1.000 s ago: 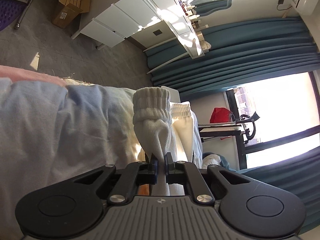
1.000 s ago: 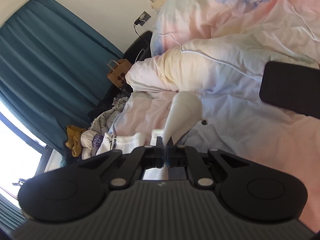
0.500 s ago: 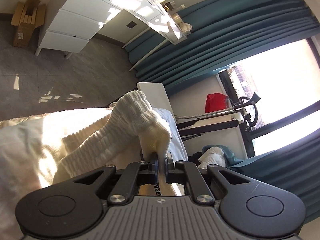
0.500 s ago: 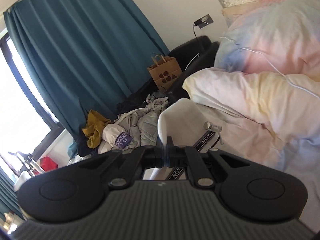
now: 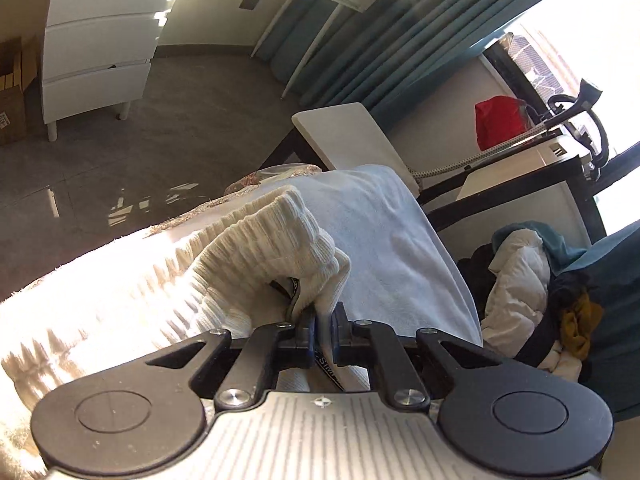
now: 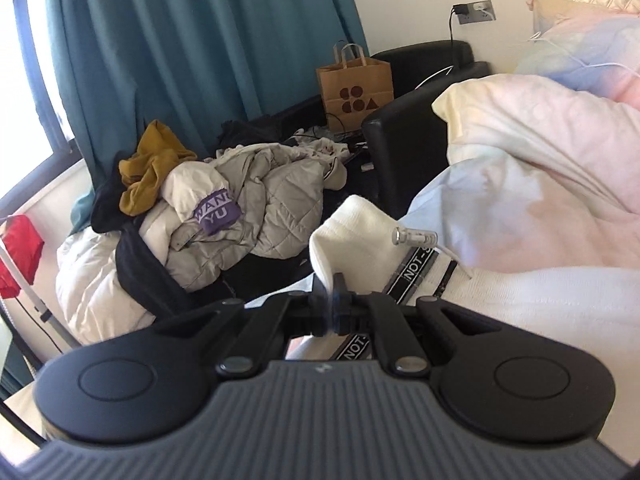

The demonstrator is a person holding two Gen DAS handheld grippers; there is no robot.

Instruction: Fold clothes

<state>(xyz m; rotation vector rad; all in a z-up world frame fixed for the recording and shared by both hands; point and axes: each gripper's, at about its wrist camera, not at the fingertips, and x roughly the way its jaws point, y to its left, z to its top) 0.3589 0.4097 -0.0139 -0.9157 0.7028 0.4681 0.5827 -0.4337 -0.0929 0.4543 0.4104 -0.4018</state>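
Left tongs (image 5: 322,326): pressed together on the ribbed cuff of a white garment (image 5: 264,256), which bunches up and away from the tips toward the centre of the left wrist view. The left jaws have just eased slightly, yet cloth remains pinched between the pads.

Right tongs (image 6: 334,306): pressed together on a smooth white fold of the same garment (image 6: 352,232), at the centre of the right wrist view. A black printed band and a clear-tipped drawstring (image 6: 414,236) lie just right of the tips.

Location: the garment rests on the bed (image 6: 540,184), its bulk spreading to the lower left in the left view and the lower right in the right view. A heap of unsorted clothes (image 6: 248,192) sits well apart at left centre of the right view.

Judgement: each pair holds its own part of the garment, so neither is nearer. The garment's long axis appears to run between the two grips. The coming move likely depends on keeping that span taut and level while laying it on the bed.
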